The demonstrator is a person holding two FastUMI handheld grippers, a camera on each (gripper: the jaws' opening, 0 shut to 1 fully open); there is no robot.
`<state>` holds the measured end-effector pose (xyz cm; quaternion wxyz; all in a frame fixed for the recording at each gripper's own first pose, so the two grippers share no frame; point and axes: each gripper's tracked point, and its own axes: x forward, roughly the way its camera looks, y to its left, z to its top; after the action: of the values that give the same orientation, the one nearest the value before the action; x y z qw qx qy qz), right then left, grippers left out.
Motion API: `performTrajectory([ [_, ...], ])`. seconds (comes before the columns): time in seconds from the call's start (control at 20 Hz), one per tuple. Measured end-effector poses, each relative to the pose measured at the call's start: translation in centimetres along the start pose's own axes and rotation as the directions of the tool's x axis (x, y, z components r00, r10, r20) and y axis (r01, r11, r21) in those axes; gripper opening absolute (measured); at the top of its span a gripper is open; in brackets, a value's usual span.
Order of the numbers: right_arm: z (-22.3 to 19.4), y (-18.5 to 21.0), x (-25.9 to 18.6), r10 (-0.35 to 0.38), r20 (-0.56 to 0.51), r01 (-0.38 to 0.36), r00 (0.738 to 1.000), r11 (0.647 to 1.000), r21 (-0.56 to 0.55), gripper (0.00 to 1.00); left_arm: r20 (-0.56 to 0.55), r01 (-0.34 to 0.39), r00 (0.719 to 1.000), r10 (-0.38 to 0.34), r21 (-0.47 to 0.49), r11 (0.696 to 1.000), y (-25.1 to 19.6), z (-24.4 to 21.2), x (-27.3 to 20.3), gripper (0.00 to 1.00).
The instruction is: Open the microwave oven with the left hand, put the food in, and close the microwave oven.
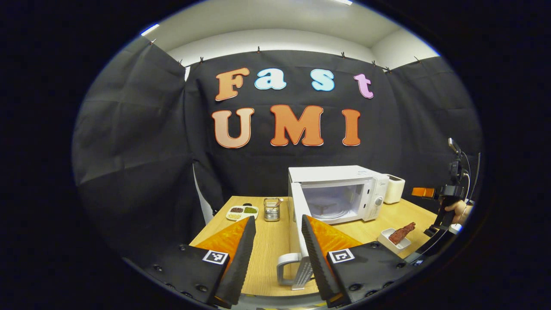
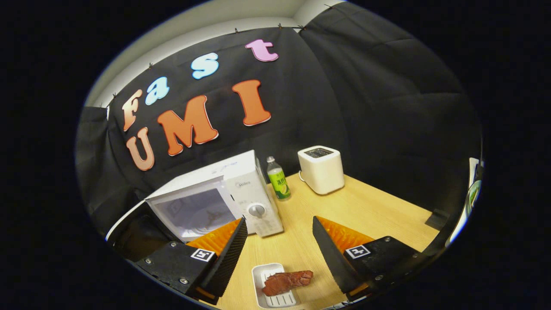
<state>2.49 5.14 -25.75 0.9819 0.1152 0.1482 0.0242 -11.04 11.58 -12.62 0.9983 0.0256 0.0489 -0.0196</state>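
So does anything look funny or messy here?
Only a little: the meat is too long for its small white tray and sticks out over the rim. The microwave door hangs open. Nothing looks spilled.

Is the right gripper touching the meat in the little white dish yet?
Apart. In the right gripper view, the right gripper hangs open above the meat in its white dish, with bare table showing between its fingers and the food.
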Motion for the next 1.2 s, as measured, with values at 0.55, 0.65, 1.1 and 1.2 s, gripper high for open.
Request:
performTrajectory([
  [0.55,-9.8,-2.3,1.0,-0.040,-0.198,0.084,0.979,0.972,0.219,0.90,-0.041,-0.031,0.999,0.031,-0.006,0.999,1.1,-1.3,-0.8,0.66],
  [0.65,-10.8,-2.4,1.1,-0.034,-0.223,0.090,0.974,0.964,0.250,0.81,-0.050,-0.033,0.998,0.033,-0.009,0.999,1.2,-1.5,-0.8,0.66],
  [1.1,-10.6,-0.5,0.7,0.049,-0.267,0.089,0.962,0.872,0.482,0.22,-0.048,-0.031,0.998,0.031,-0.002,1.000,1.1,-1.7,-0.8,0.70],
  [1.2,-10.7,-0.3,0.9,0.037,-0.278,0.100,0.960,0.881,0.462,0.16,-0.050,-0.031,0.998,0.030,-0.009,0.999,1.1,-1.8,-0.6,0.75],
])
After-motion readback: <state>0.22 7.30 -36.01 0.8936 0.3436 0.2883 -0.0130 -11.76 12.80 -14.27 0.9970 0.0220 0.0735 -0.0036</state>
